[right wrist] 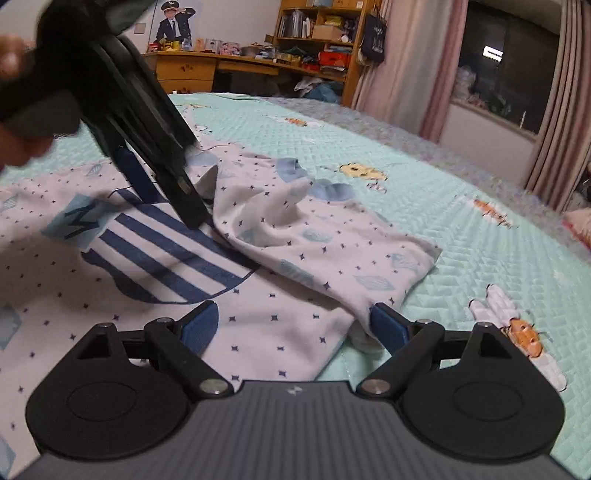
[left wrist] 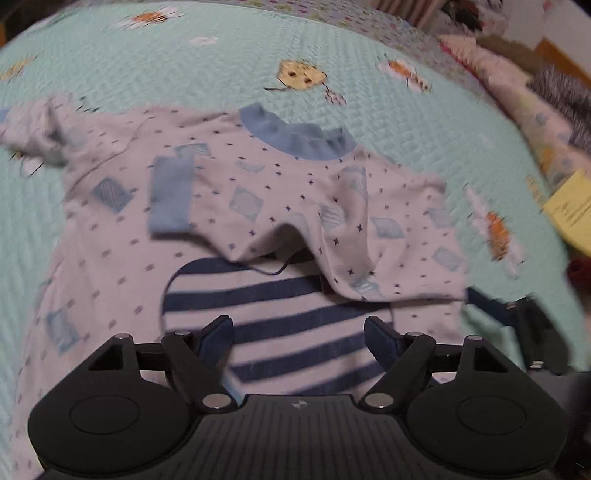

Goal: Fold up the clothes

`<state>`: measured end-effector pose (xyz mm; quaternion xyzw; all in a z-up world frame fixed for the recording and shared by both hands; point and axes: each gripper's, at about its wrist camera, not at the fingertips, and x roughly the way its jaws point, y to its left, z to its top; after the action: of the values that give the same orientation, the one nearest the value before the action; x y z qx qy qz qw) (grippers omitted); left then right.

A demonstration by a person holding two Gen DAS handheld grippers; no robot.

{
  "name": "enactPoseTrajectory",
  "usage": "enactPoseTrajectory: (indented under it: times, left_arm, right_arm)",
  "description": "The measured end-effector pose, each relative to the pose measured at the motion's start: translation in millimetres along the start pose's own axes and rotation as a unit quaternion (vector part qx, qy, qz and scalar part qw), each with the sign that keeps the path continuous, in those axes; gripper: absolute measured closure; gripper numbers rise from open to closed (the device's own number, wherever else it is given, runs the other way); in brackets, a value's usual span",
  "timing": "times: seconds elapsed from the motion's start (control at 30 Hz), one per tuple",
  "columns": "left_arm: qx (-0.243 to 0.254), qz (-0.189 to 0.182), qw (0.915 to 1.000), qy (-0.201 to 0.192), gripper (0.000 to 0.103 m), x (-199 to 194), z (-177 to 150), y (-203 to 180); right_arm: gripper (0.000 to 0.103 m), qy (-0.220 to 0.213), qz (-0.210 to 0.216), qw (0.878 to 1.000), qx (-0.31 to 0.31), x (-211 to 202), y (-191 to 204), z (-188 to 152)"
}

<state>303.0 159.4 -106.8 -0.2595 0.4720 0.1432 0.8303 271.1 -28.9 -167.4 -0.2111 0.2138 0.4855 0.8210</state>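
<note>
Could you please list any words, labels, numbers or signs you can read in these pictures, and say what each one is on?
"M": large dark letter on a light blue patch of the shirt, beside the striped patch.
Yellow paper on the bedspread: dark print, too blurred to read.
Items on the bookshelf: too small to read.

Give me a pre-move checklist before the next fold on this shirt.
1. Left gripper open over the striped patch: ok.
2. Right gripper open at the shirt edge: ok.
3. Cloth held by either gripper: not ok, none.
4. Sleeve folded flat: not ok, rumpled.
5. Collar visible: ok.
6. Far sleeve folded: cannot tell, blurred.
</note>
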Motion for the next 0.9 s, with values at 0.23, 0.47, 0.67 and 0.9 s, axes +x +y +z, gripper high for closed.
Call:
enactPoseTrajectory:
  times: [0.23,0.47,0.67,0.9]
  left_arm:
    - [0.073,-0.047,0.994,-0.067,0.024,-5,48,-53]
    - [0.153,-0.073,0.9852,-0.022,0.045,97,112,-123]
    - [0.198,-0.081,0.9768,-0.007,0.046,120,119,-149]
    - [0.218,-0.07,0.9733,0.008,0.063,130,121,-150]
  right_arm:
    - [0.013,-0.056,0.085,0.991,0.086,-18,-24,-6]
    - [0.013,-0.091,0.121,0.979,0.139,-12,-33,-6]
    - [0.013,-0.086,0.132,0.973,0.167,-2,-43,-8]
    - [0.013,-0.083,0.132,0.971,0.179,-3,-44,-11]
